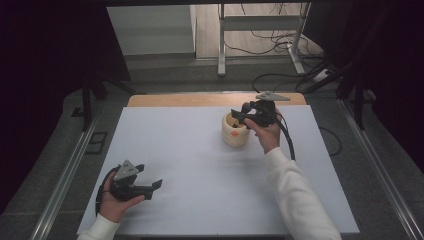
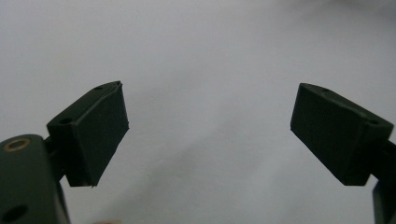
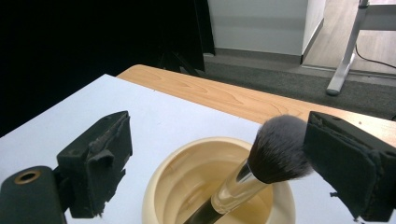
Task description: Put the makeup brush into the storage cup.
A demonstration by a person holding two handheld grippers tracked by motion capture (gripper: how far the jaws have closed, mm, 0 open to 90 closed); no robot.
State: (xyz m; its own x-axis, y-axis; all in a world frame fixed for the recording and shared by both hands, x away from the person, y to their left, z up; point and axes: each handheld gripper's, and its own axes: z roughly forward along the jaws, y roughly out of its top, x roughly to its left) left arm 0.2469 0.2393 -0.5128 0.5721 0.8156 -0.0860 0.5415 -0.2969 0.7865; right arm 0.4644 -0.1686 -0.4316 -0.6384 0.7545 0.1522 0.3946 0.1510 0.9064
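A cream round cup [image 1: 235,131] stands on the white tabletop [image 1: 200,200] toward the back right. In the right gripper view a makeup brush [image 3: 275,149] with a dark, fluffy head leans inside the cup [image 3: 159,186], handle down. My right gripper [image 1: 239,116] hovers just over the cup's rim. Its jaws [image 3: 219,140] stand wide apart either side of the brush head, which rests close against the right-hand pad [image 3: 341,163]. My left gripper [image 1: 150,176] lies low at the front left of the table, open [image 2: 208,121], with bare white surface between its pads.
A strip of wooden table edge [image 1: 200,99] runs behind the white top. Beyond it are grey floor, a desk's metal legs [image 1: 221,45] and loose cables [image 1: 280,45]. Dark curtains close both sides.
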